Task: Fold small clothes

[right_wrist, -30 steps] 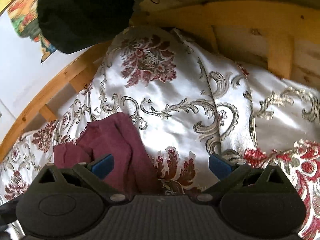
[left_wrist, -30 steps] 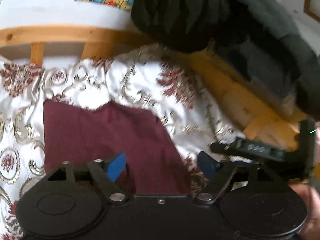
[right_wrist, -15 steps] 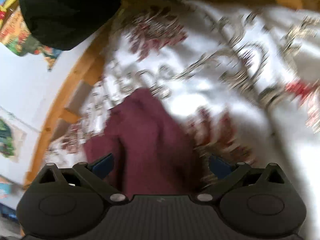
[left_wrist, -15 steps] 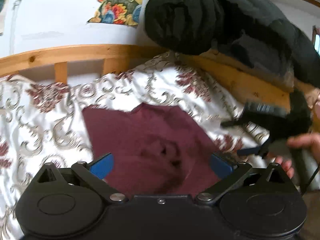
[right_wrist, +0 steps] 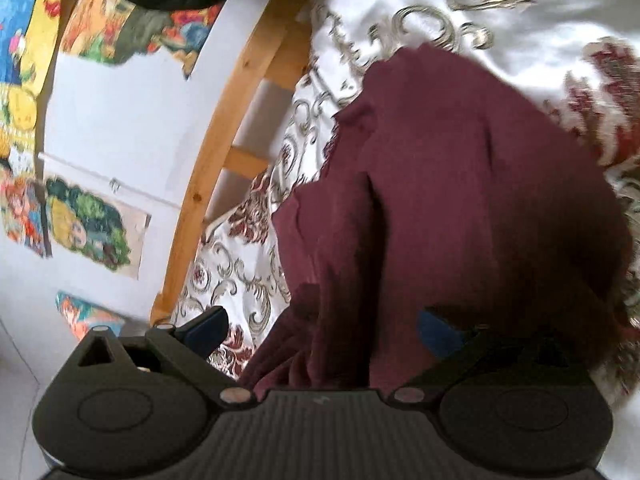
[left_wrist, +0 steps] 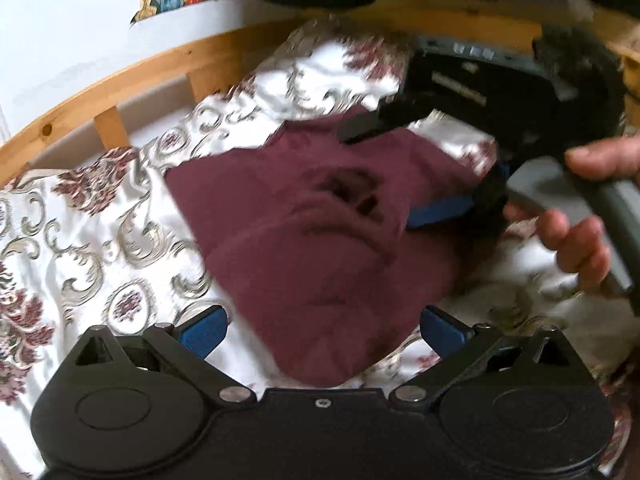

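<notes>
Clearly the fold is only starting: the maroon garment [left_wrist: 320, 240] lies rumpled on the patterned bedspread [left_wrist: 100, 232] of the bed, beside the wooden bed rail [left_wrist: 120, 80], with nothing lifted yet. On the left, the left hand-held gripper [left_wrist: 320, 330] hovers at the garment's near edge, its blue pads [left_wrist: 204, 332] spread wide with cloth lying between them but not pinched. Further right in that view, the right hand-held gripper [left_wrist: 400, 172] reaches in over the far right side of the garment, held by the person's right hand [left_wrist: 576, 232]; its fingers too stand apart, one blue pad just touching the cloth. From its own camera, the right hand-held gripper [right_wrist: 320, 332] straddles a raised crease in the fabric, clamped on nothing. Next, I judge, each gripper must settle on an edge or corner, close on a single layer, then carry it across; the slippery spread may shift underneath.
</notes>
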Demonstrator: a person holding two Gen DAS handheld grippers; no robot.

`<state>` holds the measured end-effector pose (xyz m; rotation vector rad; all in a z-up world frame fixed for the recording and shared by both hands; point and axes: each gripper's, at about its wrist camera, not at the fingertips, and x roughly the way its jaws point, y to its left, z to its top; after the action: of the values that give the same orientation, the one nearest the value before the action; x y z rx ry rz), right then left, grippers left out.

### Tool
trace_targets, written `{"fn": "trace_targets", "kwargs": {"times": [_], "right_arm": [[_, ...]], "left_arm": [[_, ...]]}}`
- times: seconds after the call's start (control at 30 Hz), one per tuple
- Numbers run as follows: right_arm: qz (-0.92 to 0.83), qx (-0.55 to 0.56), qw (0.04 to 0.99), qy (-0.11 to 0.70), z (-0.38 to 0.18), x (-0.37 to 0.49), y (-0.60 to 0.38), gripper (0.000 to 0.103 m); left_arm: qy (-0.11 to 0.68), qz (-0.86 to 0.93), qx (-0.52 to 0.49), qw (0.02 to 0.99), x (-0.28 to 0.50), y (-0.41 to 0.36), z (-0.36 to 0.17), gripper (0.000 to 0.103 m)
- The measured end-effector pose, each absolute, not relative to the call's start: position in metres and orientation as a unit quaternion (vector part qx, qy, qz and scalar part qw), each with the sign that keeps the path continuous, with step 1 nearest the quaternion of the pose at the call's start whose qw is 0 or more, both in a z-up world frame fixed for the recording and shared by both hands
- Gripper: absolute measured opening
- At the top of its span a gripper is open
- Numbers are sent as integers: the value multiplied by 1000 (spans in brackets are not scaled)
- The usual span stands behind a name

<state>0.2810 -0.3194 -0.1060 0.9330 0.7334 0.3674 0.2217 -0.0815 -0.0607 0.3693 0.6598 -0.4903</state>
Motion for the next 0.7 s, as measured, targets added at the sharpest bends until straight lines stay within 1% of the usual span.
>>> {"fn": "trace_targets", "kwargs": {"times": [0.1,0.27,0.37,0.47,0.63,0.7], "right_arm": [[177,417,825,339,-101,283,-313,103],[165,363,847,352,-98,297,-300,102],[141,326,867,349,-97,304,-292,94],[130,307,880,340,-98,308,-288,84],[123,290,888,335,-102,315,-285,75],[119,280,893,333,-103,315,-284,64]], "left_arm": [[338,-203,182,901,228,-81,-61,102],[365,-191,139,901,236,-72,-59,102],[374,-187,128,899,240,-72,-61,102],[371,-187,141,899,239,-76,-62,102],[366,-189,162,897,238,-82,-66,102],[357,-188,172,899,237,-84,-66,102]]}}
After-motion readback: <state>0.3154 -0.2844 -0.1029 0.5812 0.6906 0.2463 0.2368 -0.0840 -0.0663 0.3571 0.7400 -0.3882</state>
